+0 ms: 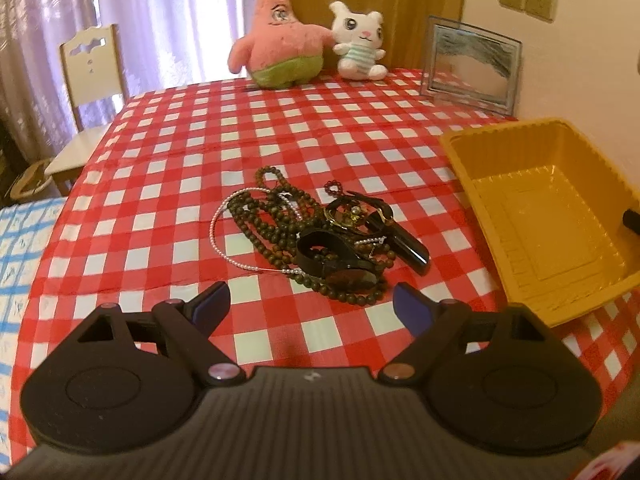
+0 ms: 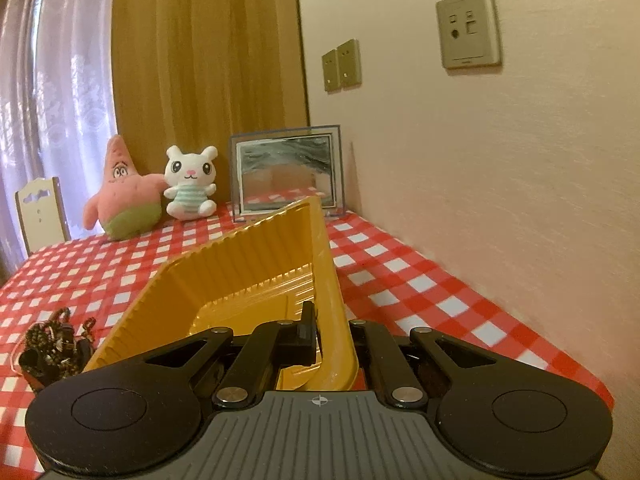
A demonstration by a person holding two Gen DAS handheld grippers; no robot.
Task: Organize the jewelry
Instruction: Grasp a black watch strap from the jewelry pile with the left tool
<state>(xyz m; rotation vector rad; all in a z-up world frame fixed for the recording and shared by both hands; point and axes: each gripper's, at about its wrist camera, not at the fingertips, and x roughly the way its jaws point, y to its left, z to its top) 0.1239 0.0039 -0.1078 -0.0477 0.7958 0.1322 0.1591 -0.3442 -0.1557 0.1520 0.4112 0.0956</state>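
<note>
A tangled pile of jewelry (image 1: 316, 236) lies on the red checked tablecloth: brown bead strands, a pearl necklace (image 1: 224, 236), a black watch (image 1: 336, 260) and a dark tube (image 1: 408, 244). My left gripper (image 1: 310, 304) is open and empty just in front of the pile. A yellow plastic tray (image 1: 472, 160) stands to the right and is empty. My right gripper (image 2: 330, 332) is shut on the tray's right wall (image 2: 332, 280), one finger (image 2: 306, 332) inside it. The pile also shows in the right wrist view (image 2: 52, 344) at the left.
A pink starfish plush (image 1: 280, 40), a white bunny plush (image 1: 360, 44) and a glass picture frame (image 1: 472, 64) stand at the table's far edge. A wall (image 2: 500, 180) runs along the right. A white chair (image 1: 92, 80) stands at the far left.
</note>
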